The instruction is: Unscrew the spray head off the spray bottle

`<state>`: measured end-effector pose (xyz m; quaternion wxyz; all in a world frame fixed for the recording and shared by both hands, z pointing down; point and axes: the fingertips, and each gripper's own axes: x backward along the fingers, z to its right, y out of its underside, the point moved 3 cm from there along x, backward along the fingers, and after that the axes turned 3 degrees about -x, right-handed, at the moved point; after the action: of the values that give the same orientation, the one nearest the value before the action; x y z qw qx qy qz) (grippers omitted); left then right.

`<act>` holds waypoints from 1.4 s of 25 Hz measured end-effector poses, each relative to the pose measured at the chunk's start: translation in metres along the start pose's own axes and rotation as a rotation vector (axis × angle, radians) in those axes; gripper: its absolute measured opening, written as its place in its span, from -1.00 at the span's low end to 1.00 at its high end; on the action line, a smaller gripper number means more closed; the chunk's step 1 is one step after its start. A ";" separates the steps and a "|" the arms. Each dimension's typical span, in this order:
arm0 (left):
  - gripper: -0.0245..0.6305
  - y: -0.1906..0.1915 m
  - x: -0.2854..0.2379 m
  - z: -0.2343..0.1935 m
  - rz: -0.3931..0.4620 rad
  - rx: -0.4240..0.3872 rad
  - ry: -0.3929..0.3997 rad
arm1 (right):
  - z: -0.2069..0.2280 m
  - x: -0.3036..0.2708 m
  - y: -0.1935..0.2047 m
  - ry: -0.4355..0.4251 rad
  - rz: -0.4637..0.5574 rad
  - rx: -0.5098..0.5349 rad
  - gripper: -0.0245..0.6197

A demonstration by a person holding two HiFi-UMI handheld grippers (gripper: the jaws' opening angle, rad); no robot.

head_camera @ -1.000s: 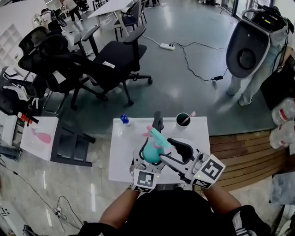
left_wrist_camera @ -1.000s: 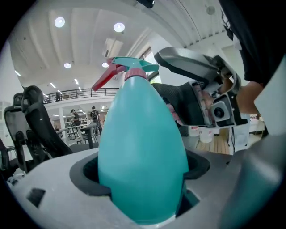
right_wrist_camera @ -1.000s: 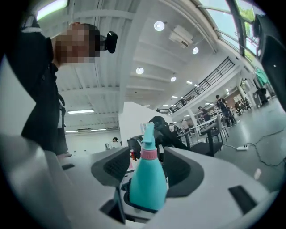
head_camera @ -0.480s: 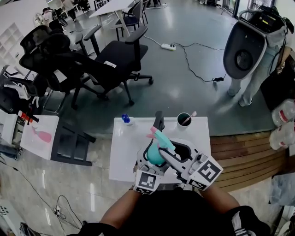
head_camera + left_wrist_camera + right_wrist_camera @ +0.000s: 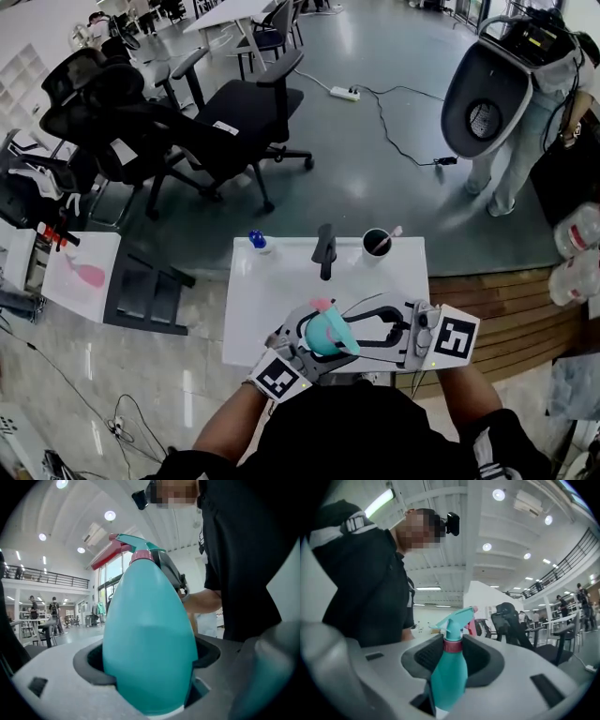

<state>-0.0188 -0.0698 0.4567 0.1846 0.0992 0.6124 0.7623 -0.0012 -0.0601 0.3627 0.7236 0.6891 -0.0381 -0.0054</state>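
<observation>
A teal spray bottle (image 5: 328,335) with a teal and pink spray head (image 5: 457,618) hangs tilted over the near edge of the white table (image 5: 272,291), close to my chest. My left gripper (image 5: 314,335) comes in from the left and is shut on the bottle's wide body (image 5: 150,644). From the right, my right gripper (image 5: 350,330) reaches to the neck. Its jaws have just been closing, and the pink collar (image 5: 452,645) under the spray head now sits pinched between its pads. The bottle's base is hidden behind the jaws.
On the table's far edge stand a small blue item (image 5: 255,241), a black upright object (image 5: 324,248) and a black cup (image 5: 375,243) with a stick in it. Office chairs (image 5: 234,112) crowd the floor beyond. A person (image 5: 525,141) stands far right by a wooden platform (image 5: 497,300).
Both grippers and the bottle have come from the middle of the table toward my body, and the bottle has tipped over. The right jaws went from wide apart to closed on the collar.
</observation>
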 end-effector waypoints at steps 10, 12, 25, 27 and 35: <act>0.48 0.041 0.004 -0.040 -0.170 0.068 -0.372 | 0.021 0.001 0.007 0.278 0.130 -0.081 -0.20; 0.48 0.053 0.008 -0.047 -0.211 0.084 -0.449 | 0.032 0.006 0.017 0.399 0.141 -0.107 -0.21; 0.48 0.078 0.005 -0.050 -0.306 0.084 -0.538 | 0.045 -0.003 0.033 0.557 0.116 -0.153 -0.40; 0.48 0.076 0.004 -0.050 -0.305 0.079 -0.538 | 0.045 -0.003 0.033 0.566 0.112 -0.147 -0.40; 0.48 0.071 0.001 -0.044 -0.303 0.046 -0.532 | 0.046 -0.006 0.028 0.584 0.105 -0.126 -0.39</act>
<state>-0.0480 -0.1220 0.5153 0.4474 0.2071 0.5676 0.6594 -0.0115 -0.1045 0.3921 0.7447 0.6122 0.1365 0.2281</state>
